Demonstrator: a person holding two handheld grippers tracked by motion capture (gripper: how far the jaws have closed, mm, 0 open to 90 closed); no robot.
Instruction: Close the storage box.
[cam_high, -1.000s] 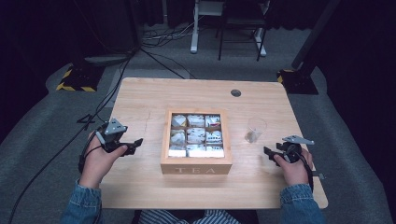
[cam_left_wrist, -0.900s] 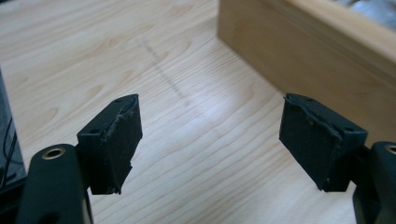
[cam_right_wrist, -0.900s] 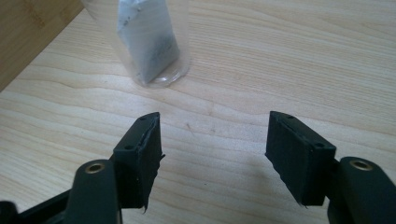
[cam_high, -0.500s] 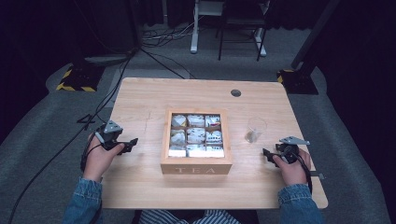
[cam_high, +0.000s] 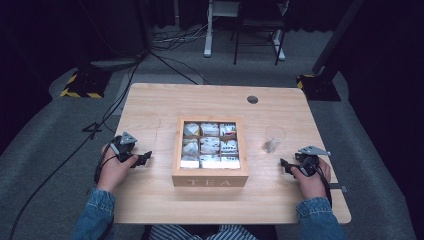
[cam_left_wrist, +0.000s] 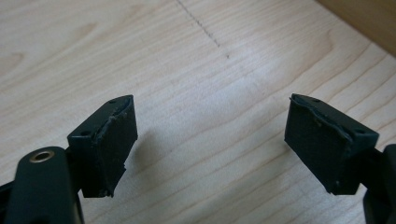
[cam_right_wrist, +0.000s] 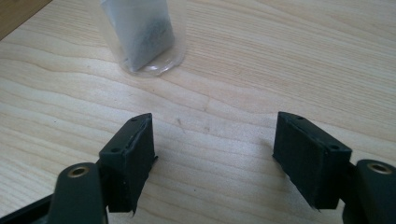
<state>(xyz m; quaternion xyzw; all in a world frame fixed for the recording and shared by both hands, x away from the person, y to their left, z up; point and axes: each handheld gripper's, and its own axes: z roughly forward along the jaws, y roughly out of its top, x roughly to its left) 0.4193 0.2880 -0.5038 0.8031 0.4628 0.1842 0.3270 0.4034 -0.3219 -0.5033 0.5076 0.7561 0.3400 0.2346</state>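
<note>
Both hands rest low on the surface (cam_high: 165, 105), so the work looks finished or paused: the tea bag (cam_right_wrist: 140, 32) stands inside the glass (cam_high: 273, 139), just ahead of the right gripper (cam_right_wrist: 212, 158). Its jaws have just been opening, with nothing between them. The left gripper (cam_left_wrist: 210, 140), beside the tea box (cam_high: 210, 177), has also just been opening over bare wood; a next move would need a new reach.

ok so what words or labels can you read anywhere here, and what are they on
"TEA": on the front wall of the wooden box in the high view.
Printing on the tea bag packets inside the box: too small and blurred to read.
Glass and table: no text.
</note>
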